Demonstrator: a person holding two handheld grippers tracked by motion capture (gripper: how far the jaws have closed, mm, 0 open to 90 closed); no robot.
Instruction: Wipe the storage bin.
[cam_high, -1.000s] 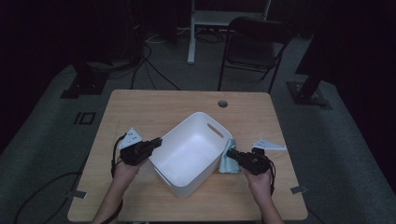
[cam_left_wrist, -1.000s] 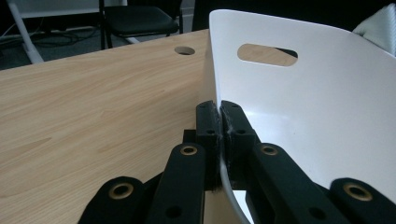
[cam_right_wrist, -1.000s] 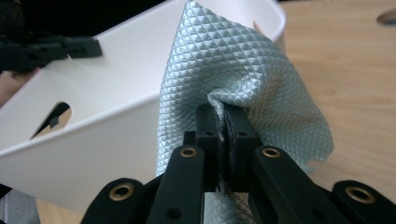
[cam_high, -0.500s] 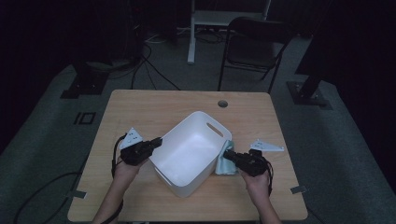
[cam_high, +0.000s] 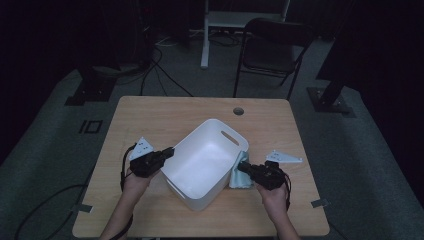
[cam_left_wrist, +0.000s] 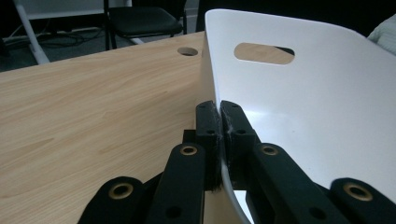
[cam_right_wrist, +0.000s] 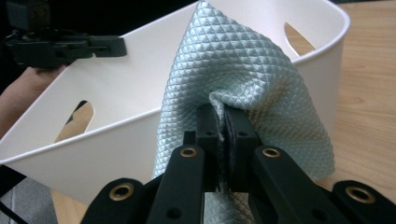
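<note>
L gripper (cam_high: 169, 150) is clamped on the near-left rim of the white tub (cam_high: 205, 162); in the left gripper view my jaws are pressed together w/ the thin wall (cam_left_wrist: 299, 107) between them, one pad inside, one outside. The tub sits mid-table (cam_high: 165, 112), turned at an angle, empty as far as I can see. R gripper (cam_high: 243, 168) pinches a fold of the pale blue quilted cloth (cam_right_wrist: 243, 79), which hangs against the tub's outer right wall, top edge about at the rim (cam_right_wrist: 327, 44). Step in hand, I'd say: holding the tub steady while I bring the cloth to it, prob to wipe it or drop it in. Next move needs R lifted over the rim w/o snagging the fabric, L keeping its clamp so the tub doesn't slide or tip.
</note>
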